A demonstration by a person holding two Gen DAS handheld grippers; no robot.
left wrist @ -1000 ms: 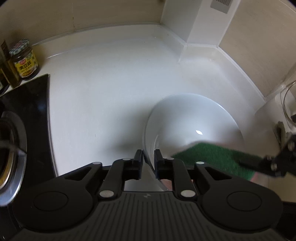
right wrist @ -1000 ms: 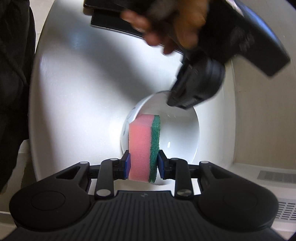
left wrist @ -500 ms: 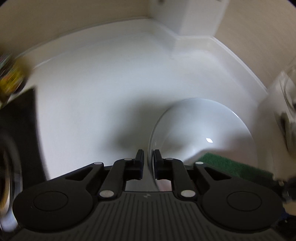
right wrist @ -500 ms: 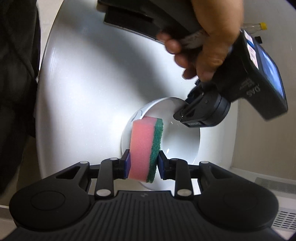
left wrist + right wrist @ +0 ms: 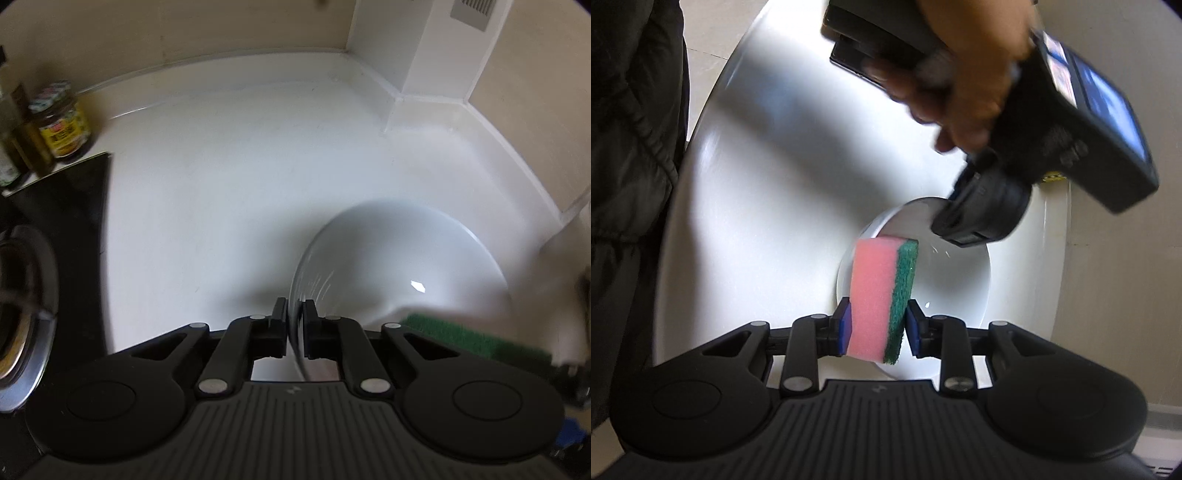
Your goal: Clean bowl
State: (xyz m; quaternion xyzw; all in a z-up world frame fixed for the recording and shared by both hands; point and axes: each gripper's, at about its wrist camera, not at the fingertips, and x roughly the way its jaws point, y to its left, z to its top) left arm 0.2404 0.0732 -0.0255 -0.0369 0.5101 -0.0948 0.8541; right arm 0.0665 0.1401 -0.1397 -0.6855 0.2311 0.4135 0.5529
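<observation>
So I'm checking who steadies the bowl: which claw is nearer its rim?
Left. The left claw straddles the bowl rim, its jaws closing on it. The right claw grips the sponge just over the bowl's inside.

Both views are fisheye, so straight lines bow hard toward the corners and the frame edges go black. The left wrist view is dim and greyish; the white countertop (image 5: pixel 229 177) looks flat, with a soft shadow just left of the bowl (image 5: pixel 399 258) and one small bright glare spot inside it. The jars (image 5: pixel 62 122) far left of the bowl are smeared with motion blur. The right wrist view is brighter, with a broad sheen above the bowl (image 5: pixel 953 288), and the hand (image 5: pixel 964 85) above it is blurred, while the sponge (image 5: pixel 882 295) stays sharp
</observation>
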